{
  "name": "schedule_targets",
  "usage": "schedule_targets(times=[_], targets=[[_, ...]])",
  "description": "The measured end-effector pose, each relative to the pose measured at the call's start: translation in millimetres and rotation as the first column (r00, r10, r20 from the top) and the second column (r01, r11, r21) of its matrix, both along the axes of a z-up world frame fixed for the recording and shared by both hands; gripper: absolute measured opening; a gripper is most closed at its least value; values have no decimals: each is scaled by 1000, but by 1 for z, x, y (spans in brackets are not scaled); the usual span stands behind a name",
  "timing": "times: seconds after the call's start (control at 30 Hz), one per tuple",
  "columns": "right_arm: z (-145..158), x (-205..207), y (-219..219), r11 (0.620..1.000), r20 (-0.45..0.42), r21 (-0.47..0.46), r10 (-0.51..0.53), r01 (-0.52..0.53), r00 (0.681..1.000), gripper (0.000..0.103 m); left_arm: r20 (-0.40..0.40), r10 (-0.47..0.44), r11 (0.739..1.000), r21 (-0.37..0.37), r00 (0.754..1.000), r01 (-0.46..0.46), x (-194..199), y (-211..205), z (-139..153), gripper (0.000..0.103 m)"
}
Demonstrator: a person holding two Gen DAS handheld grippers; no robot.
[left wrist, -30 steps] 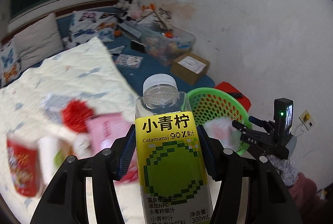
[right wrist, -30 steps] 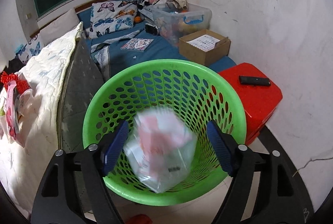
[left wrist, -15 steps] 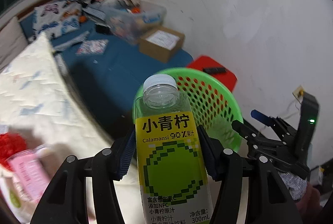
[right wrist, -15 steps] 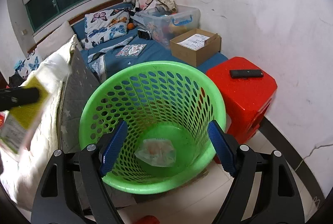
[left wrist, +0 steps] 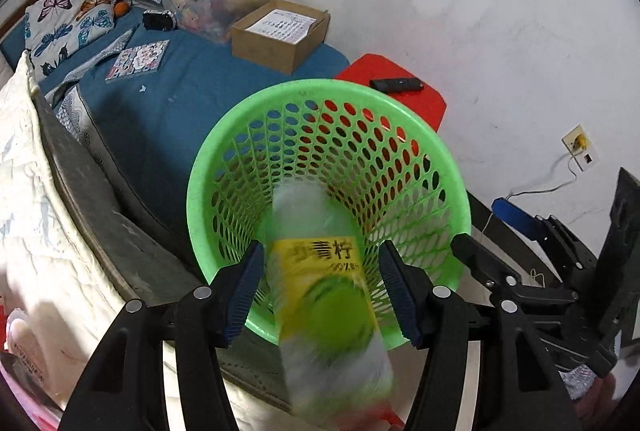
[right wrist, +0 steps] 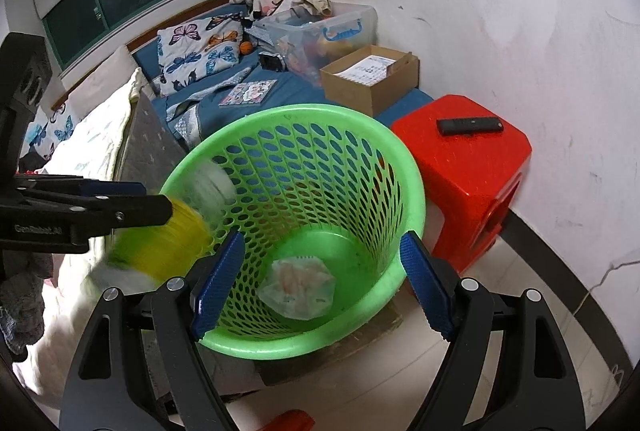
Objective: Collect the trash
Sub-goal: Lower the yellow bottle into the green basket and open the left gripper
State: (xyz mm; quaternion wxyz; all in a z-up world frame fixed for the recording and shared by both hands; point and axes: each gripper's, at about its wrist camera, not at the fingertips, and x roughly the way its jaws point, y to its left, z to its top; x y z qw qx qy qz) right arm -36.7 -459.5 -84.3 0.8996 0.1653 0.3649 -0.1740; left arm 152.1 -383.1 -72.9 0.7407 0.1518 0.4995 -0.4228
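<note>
A green mesh basket (left wrist: 424,135) (right wrist: 412,187) stands on the floor beside the bed. A crumpled plastic wrapper (right wrist: 298,289) lies on its bottom. My left gripper (left wrist: 322,289) is open over the basket's near rim. The yellow-labelled juice bottle (left wrist: 326,295) is blurred between its spread fingers, tipping cap-first into the basket. In the right wrist view the bottle (right wrist: 172,235) hangs at the basket's left rim, below the left gripper's fingers (right wrist: 132,211). My right gripper (right wrist: 322,283) is open and empty above the basket.
A red plastic stool (right wrist: 468,167) with a black remote (right wrist: 468,125) stands right of the basket against the white wall. The bed holds a cardboard box (right wrist: 370,79), a clear storage bin (right wrist: 320,27) and pillows. A quilted blanket (left wrist: 36,231) lies at the left.
My left gripper swung over the basket and its fingers opened, letting go of the juice bottle, which now drops blurred toward the basket. The right gripper stayed open over the basket.
</note>
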Motion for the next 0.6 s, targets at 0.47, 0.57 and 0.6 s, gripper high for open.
schedule_targets(times=[0.47, 0.57, 0.6], targets=[[16, -5, 19, 999, 29, -4, 33, -33, 999, 80, 44, 79, 991, -111, 996, -74, -19, 69, 35, 63], [24, -2, 32, 998, 43, -6, 64, -63, 997, 80, 64, 128, 984, -133, 990, -119, -22, 96, 43, 63], [26, 0, 38, 997, 47, -8, 78, -78, 996, 80, 63, 149, 980, -143, 987, -138, -23, 107, 45, 63]])
